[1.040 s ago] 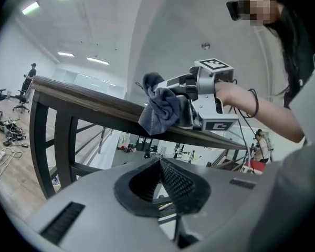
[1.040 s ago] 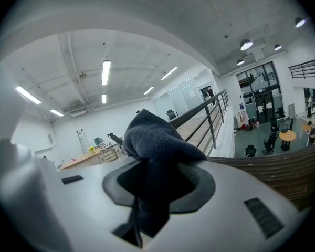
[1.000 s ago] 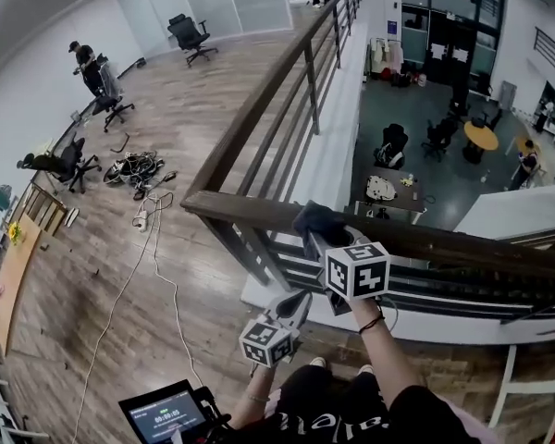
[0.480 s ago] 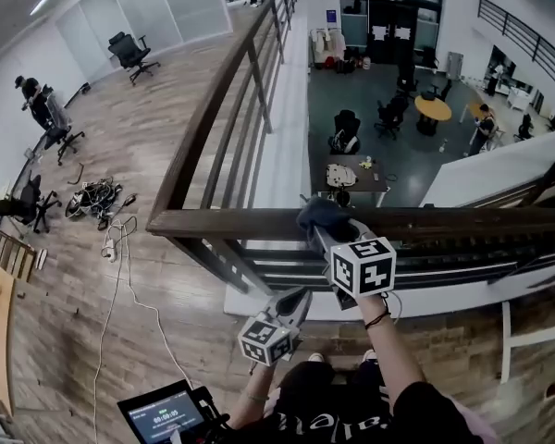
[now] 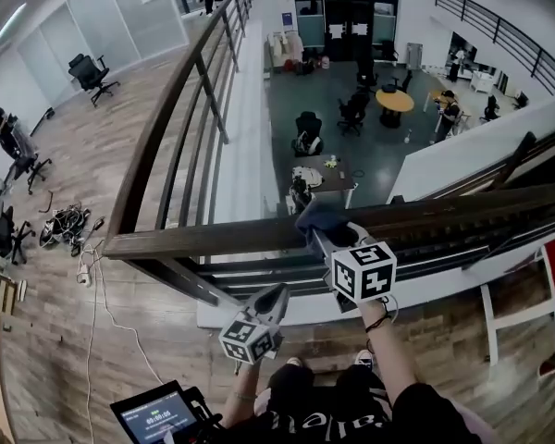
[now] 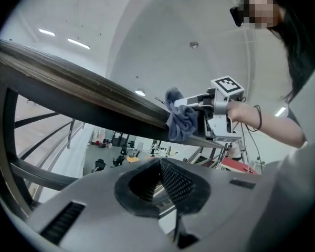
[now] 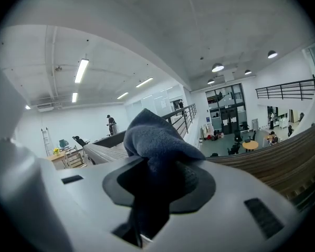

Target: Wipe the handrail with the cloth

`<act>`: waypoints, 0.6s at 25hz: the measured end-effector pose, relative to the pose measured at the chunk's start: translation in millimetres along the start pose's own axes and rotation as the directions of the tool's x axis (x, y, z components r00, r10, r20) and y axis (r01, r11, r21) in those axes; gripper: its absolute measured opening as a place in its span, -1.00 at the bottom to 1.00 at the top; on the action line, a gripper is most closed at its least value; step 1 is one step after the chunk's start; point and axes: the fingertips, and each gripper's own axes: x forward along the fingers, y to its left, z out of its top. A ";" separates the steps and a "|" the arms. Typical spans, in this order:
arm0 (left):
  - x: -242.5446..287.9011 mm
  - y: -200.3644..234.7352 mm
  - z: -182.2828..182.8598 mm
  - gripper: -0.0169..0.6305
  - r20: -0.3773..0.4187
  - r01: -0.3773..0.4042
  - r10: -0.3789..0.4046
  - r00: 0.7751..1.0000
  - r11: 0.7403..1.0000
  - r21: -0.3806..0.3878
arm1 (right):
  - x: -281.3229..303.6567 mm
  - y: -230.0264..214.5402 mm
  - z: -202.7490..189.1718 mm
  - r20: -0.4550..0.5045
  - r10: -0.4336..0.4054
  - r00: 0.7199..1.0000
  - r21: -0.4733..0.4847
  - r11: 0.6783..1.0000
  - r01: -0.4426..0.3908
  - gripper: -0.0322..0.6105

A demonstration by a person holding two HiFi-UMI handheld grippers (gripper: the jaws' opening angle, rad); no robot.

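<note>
Cloth [image 5: 320,217] pinched between jaws of right gripper [image 5: 319,237], against handrail [image 5: 203,240]; left gripper [image 5: 277,291] seemingly closed.

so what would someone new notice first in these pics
First, the dark blue cloth pinched in the right gripper and lying on the wooden handrail, in the middle of the head view. Beyond the rail the floor drops away to a lower hall with desks and chairs. The left gripper hangs shut and empty just below the rail.
</note>
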 end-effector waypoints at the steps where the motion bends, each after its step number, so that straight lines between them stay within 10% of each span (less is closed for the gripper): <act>1: 6.9 -5.0 -2.1 -0.95 0.000 -0.009 0.009 1.000 1.000 -0.004 | -9.5 -12.2 -0.5 0.002 -0.004 1.000 0.002 1.000 0.004 -0.58; 15: 164.8 -163.1 -31.6 -0.95 -0.044 0.052 -0.051 0.998 0.998 0.033 | -136.0 -235.6 9.2 0.010 -0.050 0.999 0.027 0.998 0.049 -0.58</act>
